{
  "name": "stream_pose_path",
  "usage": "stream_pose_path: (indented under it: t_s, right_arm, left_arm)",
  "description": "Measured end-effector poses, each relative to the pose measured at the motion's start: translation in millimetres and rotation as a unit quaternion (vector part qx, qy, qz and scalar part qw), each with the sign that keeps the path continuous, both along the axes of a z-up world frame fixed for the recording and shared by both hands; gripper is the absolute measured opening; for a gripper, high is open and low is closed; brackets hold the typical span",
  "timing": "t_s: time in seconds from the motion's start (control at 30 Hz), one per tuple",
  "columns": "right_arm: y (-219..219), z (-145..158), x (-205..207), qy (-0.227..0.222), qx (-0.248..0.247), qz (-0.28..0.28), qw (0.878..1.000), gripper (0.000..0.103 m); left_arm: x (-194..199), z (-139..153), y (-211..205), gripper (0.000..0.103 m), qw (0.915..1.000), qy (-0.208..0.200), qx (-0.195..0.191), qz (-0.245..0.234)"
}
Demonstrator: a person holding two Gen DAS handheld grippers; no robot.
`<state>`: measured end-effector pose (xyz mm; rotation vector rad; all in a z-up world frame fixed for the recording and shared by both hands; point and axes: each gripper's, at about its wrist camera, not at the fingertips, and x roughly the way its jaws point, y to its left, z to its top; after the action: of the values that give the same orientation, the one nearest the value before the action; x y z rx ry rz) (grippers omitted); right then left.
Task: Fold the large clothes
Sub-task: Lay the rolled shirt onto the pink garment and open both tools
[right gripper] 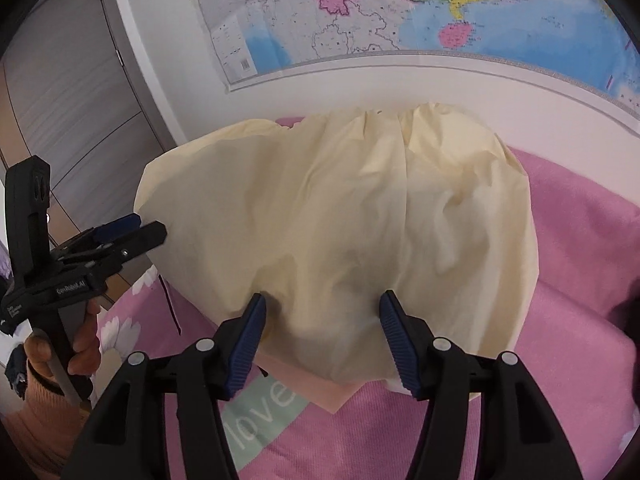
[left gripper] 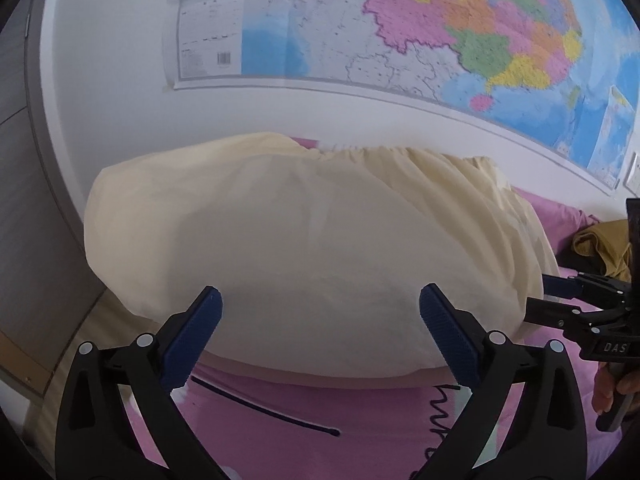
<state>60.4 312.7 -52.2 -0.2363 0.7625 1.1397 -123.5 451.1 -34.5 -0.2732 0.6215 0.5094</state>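
Note:
A large cream-yellow garment (left gripper: 312,248) lies folded and spread on a pink bedspread (left gripper: 360,420); its gathered waistband runs along the far edge. It also shows in the right wrist view (right gripper: 340,220). My left gripper (left gripper: 320,316) is open, its blue pads just above the garment's near edge, holding nothing. My right gripper (right gripper: 322,320) is open over the garment's near edge, its pads touching or just above the cloth. The right gripper also shows at the garment's right side (left gripper: 560,300); the left gripper shows at its left side (right gripper: 136,232).
A large coloured wall map (left gripper: 400,32) hangs on the white wall behind the bed. A mustard-yellow garment (left gripper: 600,252) lies at the far right. A grey door (right gripper: 72,120) stands at the left. The bedspread (right gripper: 580,280) carries printed letters and daisies.

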Motion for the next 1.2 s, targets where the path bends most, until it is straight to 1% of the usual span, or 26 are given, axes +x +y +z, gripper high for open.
stream_pose_path:
  t_s: [0.03,0.1,0.13,0.23,0.27,0.33,0.4,0.47,0.6,0.67,0.77,0.87,1.1,1.2]
  right_arm:
    - [-2.1,0.8,-1.8,-0.001,0.001,0.000,1.000,0.060]
    - [-4.5,2.9,-3.9,-0.006,0.003,-0.002,1.000,0.068]
    - [-6.7,4.5,-6.0,-0.013,0.005,-0.005,1.000,0.070]
    - [-10.4,8.3,-13.1,-0.031,0.013,-0.010,0.999,0.080]
    - [-11.8,9.1,-14.8,-0.034,0.016,-0.011,0.999,0.085]
    - [-15.7,12.5,-21.3,-0.045,0.023,-0.015,0.999,0.087]
    - [-16.6,14.3,-26.6,-0.052,0.024,-0.016,0.998,0.097]
    - [-19.7,16.2,-33.3,-0.063,0.029,-0.017,0.997,0.097]
    - [-24.6,13.8,-43.0,-0.066,0.025,-0.021,0.997,0.097]
    - [-27.9,12.9,-48.0,-0.075,0.023,-0.023,0.997,0.097]
    - [-33.1,11.8,-53.7,-0.078,0.022,-0.022,0.996,0.097]
    - [-38.2,12.1,-56.6,-0.081,0.022,-0.023,0.996,0.097]
    - [-51.1,13.5,-61.7,-0.083,0.030,-0.030,0.996,0.097]
    - [-55.5,13.3,-64.2,-0.083,0.033,-0.029,0.996,0.097]
  left_arm:
    - [0.7,-0.5,-2.4,0.098,1.0000,0.002,0.003,0.003]
    - [1.5,0.5,-6.0,0.098,0.9999,0.003,0.006,0.008]
    - [0.6,1.5,-7.9,0.098,0.9999,0.002,0.006,0.009]
    - [-1.4,5.3,-15.2,0.098,0.9999,0.001,0.003,0.013]
    - [-2.5,7.0,-18.9,0.098,0.9999,0.002,0.005,0.016]
    - [-5.5,9.7,-24.5,0.098,0.9997,0.004,0.010,0.023]
    - [-9.8,13.4,-32.1,0.098,0.9993,0.005,0.015,0.033]
    - [-12.2,15.0,-38.6,0.098,0.9994,0.005,0.011,0.033]
    - [-19.2,12.7,-51.5,0.098,0.9991,-0.001,-0.018,0.037]
    - [-20.9,9.2,-59.2,0.098,0.9988,0.006,-0.022,0.043]
    - [-22.0,4.9,-67.0,0.098,0.9985,0.013,-0.032,0.043]
    - [-24.2,3.2,-75.7,0.098,0.9983,0.017,-0.029,0.048]
    - [-27.0,9.9,-87.8,0.098,0.9982,0.016,-0.020,0.055]
    - [-24.8,10.0,-90.2,0.098,0.9983,0.020,-0.037,0.040]
